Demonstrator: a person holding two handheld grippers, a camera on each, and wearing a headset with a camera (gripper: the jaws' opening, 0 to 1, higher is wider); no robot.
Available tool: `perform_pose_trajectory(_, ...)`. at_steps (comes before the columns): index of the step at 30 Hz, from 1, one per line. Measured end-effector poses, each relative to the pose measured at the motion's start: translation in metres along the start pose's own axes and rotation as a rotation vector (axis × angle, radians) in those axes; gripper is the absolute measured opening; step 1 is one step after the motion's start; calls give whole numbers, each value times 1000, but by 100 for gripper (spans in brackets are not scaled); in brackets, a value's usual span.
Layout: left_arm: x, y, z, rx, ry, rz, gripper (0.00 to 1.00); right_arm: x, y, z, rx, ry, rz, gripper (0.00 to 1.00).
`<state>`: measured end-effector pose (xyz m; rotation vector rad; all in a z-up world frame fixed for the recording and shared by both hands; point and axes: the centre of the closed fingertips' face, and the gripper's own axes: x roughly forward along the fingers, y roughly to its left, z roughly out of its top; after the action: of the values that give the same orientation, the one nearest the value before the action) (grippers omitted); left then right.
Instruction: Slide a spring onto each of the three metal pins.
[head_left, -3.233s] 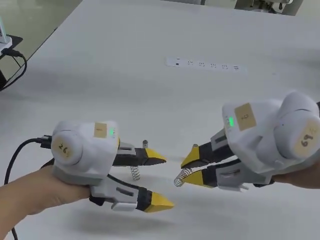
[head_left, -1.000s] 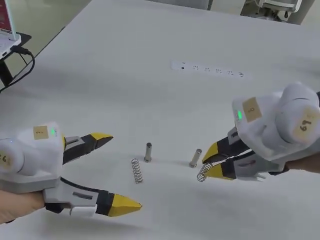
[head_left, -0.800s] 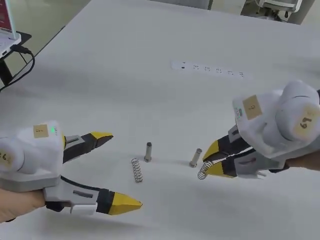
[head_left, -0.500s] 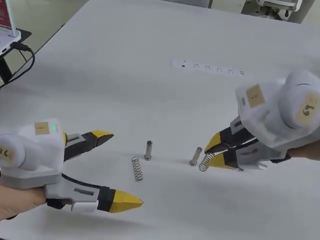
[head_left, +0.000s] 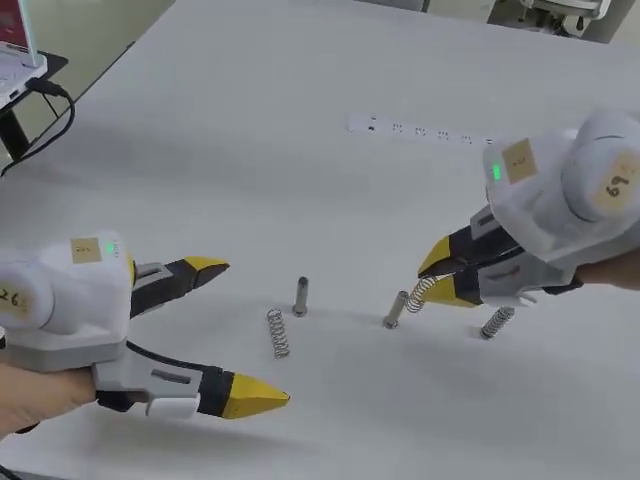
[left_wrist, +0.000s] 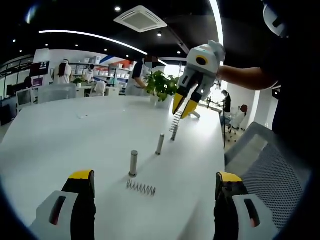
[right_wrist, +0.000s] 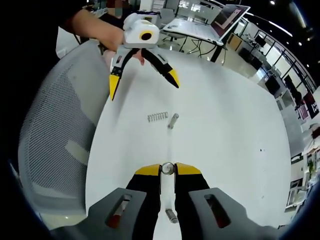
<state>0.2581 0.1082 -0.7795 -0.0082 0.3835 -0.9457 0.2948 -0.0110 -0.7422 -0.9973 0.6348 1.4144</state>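
While our right gripper (head_left: 438, 280) pinches a spring (head_left: 420, 293), long axis slanting down-left with its lower end just beside the top of the middle pin (head_left: 394, 311), our left gripper (head_left: 245, 332) gapes wide. A second spring (head_left: 278, 333) lies flat near an upright bare pin (head_left: 301, 297); a third pin (head_left: 495, 322) wears one.

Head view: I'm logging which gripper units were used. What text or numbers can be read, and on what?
"26": left round sticker, on the back of the left gripper.
"69": right round sticker, on the back of the right gripper.
Left tan label and right tan label: marks too blurred to read.
Power strip: markings too small to read.
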Motion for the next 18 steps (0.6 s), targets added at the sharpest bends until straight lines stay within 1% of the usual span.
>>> perform_pose_trajectory(2,0,-1,-1,-4,3,-4,98,1,-7,-1,-3,0,-4,6)
perform_pose_trajectory(5,0,-1,-2,1,3,-4,98,2,-12,-2,-1,6,-8,6)
perform_pose_trajectory(9,0,0,-1,2,1,-2,98,4,-13,-2,11,9,-1,6)
perform_pose_trajectory(14,0,2,0,-3,-3,5,98,7,-17,-4,17,15,-5,6)
perform_pose_trajectory(18,-1,2,0,-7,-2,6,98,8,-17,-4,27,14,4,6)
